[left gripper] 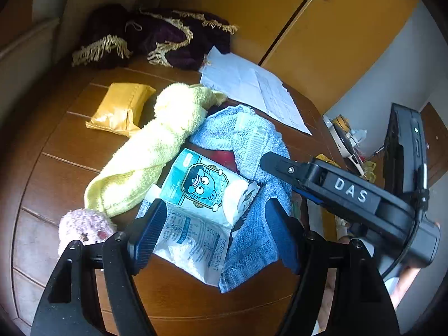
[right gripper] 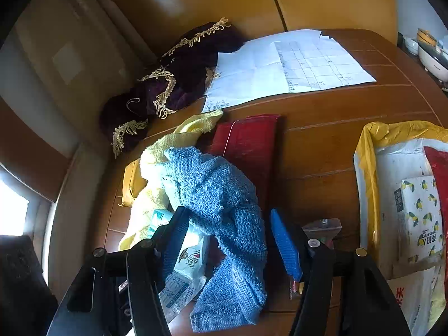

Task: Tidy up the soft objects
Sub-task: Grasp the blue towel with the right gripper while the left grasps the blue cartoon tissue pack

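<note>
Table centre: two towels point(left gripper: 156, 151) heaped together, one draped partly over the other point(right gripper: 221, 204).
Under the heap's near edge: tissue pack point(left gripper: 201, 184) on a desiccant sachet point(left gripper: 193, 240).
Behind the heap: flat pouch point(right gripper: 249, 142), and left of it a small packet point(left gripper: 120, 109).
Far edge: fringed cloth point(right gripper: 179, 84), paper sheets point(right gripper: 282, 67) to its right.
Right side: bag point(right gripper: 366, 168), seemingly holding packets.

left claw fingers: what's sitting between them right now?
In the left wrist view, the open left claw straddles a white desiccant packet, with the teal tissue pack just beyond and the blue towel against the right finger.
</note>
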Action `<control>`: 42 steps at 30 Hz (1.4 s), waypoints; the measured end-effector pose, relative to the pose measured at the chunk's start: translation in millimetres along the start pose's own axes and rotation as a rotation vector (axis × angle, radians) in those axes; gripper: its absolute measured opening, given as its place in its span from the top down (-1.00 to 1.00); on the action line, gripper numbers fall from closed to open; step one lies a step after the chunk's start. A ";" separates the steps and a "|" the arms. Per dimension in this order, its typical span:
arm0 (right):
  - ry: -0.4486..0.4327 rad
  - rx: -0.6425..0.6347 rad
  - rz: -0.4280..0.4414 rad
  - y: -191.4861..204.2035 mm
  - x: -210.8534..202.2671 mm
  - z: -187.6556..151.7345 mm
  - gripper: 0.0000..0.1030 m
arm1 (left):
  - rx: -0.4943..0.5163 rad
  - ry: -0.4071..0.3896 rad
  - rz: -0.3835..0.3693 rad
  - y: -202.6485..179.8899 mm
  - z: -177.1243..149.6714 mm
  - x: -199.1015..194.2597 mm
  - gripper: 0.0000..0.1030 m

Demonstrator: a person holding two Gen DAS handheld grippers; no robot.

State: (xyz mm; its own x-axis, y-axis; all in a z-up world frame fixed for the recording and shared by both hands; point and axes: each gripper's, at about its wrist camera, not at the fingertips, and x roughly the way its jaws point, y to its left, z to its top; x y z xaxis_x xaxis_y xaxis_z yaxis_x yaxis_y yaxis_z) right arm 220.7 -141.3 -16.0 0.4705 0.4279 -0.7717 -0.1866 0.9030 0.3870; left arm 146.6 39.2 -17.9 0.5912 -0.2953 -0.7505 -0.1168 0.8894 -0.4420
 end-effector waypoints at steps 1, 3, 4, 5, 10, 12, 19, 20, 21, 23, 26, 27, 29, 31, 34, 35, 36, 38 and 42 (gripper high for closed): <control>0.019 0.001 0.008 -1.5 3.5 -0.4 0.04 | -0.023 0.016 0.010 1.9 3.8 5.1 -0.39; 0.048 0.043 0.057 -8.7 7.0 0.2 0.23 | -0.030 0.045 0.033 0.6 9.0 15.8 -0.40; 0.053 0.052 0.074 -10.7 6.5 -0.1 0.29 | -0.030 0.052 0.045 -0.9 10.5 20.9 -0.40; 0.047 0.063 0.077 -12.4 4.9 -1.0 0.40 | -0.034 0.059 0.066 -1.7 12.0 25.0 -0.40; 0.000 0.110 0.084 -22.6 -9.0 -1.0 0.61 | 0.014 0.071 0.108 -17.4 14.4 33.4 -0.43; -0.009 0.139 0.106 -29.2 -12.3 0.1 0.62 | 0.035 0.065 0.145 -21.1 13.0 36.5 -0.44; -0.009 0.161 0.124 -34.3 -13.3 0.7 0.63 | 0.044 0.022 0.199 -20.2 11.7 46.0 -0.44; -0.009 0.156 0.126 -33.0 -13.5 0.4 0.63 | 0.049 0.009 0.203 -20.3 11.8 47.1 -0.44; -0.010 0.149 0.127 -31.8 -13.8 0.1 0.63 | 0.053 -0.005 0.204 -20.3 11.3 47.4 -0.44; -0.009 0.142 0.131 -30.6 -13.6 0.1 0.63 | 0.050 -0.043 0.187 -17.3 10.2 46.7 -0.44; -0.005 0.144 0.132 -31.9 -12.4 -0.7 0.63 | 0.016 -0.062 0.144 -11.2 9.3 42.0 -0.44; -0.005 0.145 0.132 -32.2 -11.9 -1.0 0.63 | -0.009 -0.060 0.111 -8.5 9.6 39.4 -0.44; -0.006 0.149 0.139 -32.7 -12.4 -1.2 0.63 | -0.039 -0.043 0.075 -4.9 11.3 39.0 -0.44; -0.010 0.143 0.140 -31.6 -13.3 -1.1 0.63 | -0.054 -0.031 0.078 -3.5 13.0 41.3 -0.44; -0.014 0.134 0.140 -30.1 -14.0 -1.3 0.63 | -0.089 -0.034 0.083 -2.9 16.3 46.4 -0.54; -0.017 0.131 0.138 -29.5 -14.1 -1.2 0.63 | -0.090 -0.036 0.092 -4.4 16.1 46.9 -0.55; -0.020 0.130 0.133 -29.3 -14.0 -1.3 0.63 | -0.080 -0.039 0.104 -6.4 15.5 47.6 -0.55; -0.018 0.136 0.131 -30.7 -13.3 -1.8 0.63 | -0.039 -0.046 0.139 -10.8 12.4 48.9 -0.54; -0.026 0.140 0.136 -31.8 -15.7 -2.5 0.63 | 0.040 -0.053 0.221 -19.1 6.3 51.1 -0.18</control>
State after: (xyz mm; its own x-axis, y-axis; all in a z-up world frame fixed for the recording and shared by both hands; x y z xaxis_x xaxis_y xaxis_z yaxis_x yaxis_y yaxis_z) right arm 217.1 -176.7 -17.4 0.4712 0.5432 -0.6949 -0.1290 0.8218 0.5550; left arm 184.1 9.2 -44.7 0.5962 -0.0737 -0.7994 -0.2169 0.9439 -0.2488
